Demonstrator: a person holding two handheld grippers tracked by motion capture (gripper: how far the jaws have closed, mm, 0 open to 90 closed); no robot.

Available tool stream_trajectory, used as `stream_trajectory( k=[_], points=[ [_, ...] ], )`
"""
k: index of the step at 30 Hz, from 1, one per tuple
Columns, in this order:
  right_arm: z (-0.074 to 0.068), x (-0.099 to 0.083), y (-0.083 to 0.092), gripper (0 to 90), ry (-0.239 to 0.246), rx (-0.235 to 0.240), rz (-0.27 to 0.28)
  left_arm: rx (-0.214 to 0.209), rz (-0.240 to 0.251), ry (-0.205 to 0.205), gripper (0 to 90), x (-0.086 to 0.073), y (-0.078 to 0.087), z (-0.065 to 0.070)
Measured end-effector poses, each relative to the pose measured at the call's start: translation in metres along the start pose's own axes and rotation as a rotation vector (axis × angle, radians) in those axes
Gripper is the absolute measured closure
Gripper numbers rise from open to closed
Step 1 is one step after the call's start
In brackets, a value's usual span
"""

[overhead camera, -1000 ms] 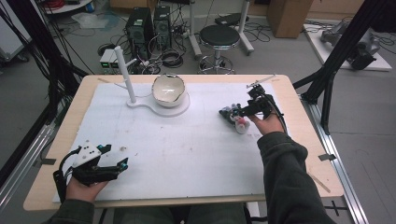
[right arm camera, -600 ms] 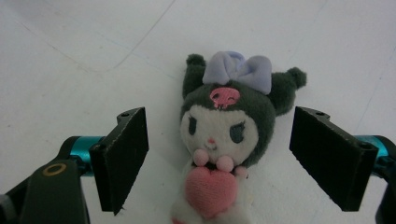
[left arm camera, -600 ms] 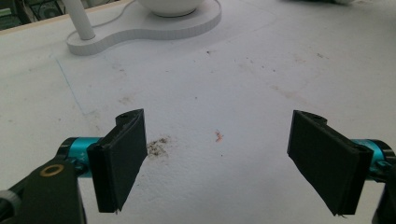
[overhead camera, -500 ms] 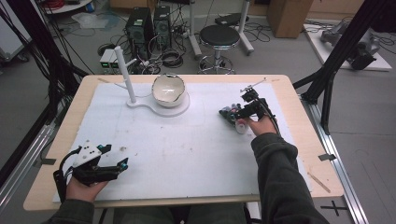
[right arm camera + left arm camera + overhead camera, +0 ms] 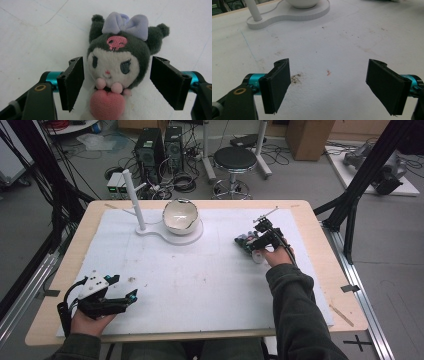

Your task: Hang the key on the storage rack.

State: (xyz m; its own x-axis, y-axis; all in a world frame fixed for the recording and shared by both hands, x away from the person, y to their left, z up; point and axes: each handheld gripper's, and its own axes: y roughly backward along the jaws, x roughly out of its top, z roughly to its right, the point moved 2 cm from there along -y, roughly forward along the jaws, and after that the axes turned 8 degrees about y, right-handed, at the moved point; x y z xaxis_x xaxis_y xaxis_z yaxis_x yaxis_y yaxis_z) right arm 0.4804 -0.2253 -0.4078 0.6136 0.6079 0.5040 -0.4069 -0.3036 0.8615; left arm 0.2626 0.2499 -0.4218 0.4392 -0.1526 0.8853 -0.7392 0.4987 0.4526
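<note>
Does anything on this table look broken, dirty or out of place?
Yes. The white bowl on the white stand looks cracked or chipped at its rim in the high view. The white mat carries brownish smudges and faint lines. The plush toy lies on its back between the right gripper's jaws, seemingly undamaged.

grey floor (image 5: pixel 310 175); black stool (image 5: pixel 235 157); computer towers (image 5: pixel 160 147); cables (image 5: pixel 182 182)

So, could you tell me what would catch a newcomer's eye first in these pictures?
Probably the plush toy, dark-eared with a lilac bow and pink heart, lying between the right gripper jaws, which have just been closing and do not yet press it. Next, the white bowl on its stand at the table's far side.
</note>
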Motion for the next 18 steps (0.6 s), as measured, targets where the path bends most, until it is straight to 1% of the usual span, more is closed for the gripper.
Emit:
stream_trajectory(
  k=[3,5,6,7,11,13,17,18],
  points=[
    [0.000,0.000,-0.004,30.1,0.013,-0.006,-0.019,-0.001,0.000,-0.003,20.1,0.000,0.000,0.000],
    [-0.001,0.000,-0.006,31.0,0.015,-0.019,-0.034,-0.001,0.002,-0.002,20.2,0.000,0.000,0.000],
    [-0.001,0.000,-0.007,31.5,0.021,-0.024,-0.032,0.000,0.002,0.001,20.1,0.000,0.000,0.000],
    [-0.002,0.001,-0.008,31.8,0.015,-0.027,-0.033,0.000,-0.002,-0.002,20.1,0.000,0.000,0.000],
    [-0.003,0.002,-0.010,31.8,0.019,-0.043,-0.041,-0.003,-0.002,-0.008,20.2,0.000,-0.001,0.000],
    [-0.004,0.002,-0.011,31.9,0.029,-0.051,-0.049,-0.002,-0.003,-0.007,20.2,0.000,0.000,0.000],
    [-0.004,0.002,-0.012,32.4,0.022,-0.059,-0.059,-0.002,-0.002,-0.006,20.2,0.000,0.000,0.000],
    [-0.004,0.002,-0.013,32.7,0.027,-0.060,-0.055,-0.002,-0.002,-0.007,20.2,0.000,0.000,0.000]
  ],
)
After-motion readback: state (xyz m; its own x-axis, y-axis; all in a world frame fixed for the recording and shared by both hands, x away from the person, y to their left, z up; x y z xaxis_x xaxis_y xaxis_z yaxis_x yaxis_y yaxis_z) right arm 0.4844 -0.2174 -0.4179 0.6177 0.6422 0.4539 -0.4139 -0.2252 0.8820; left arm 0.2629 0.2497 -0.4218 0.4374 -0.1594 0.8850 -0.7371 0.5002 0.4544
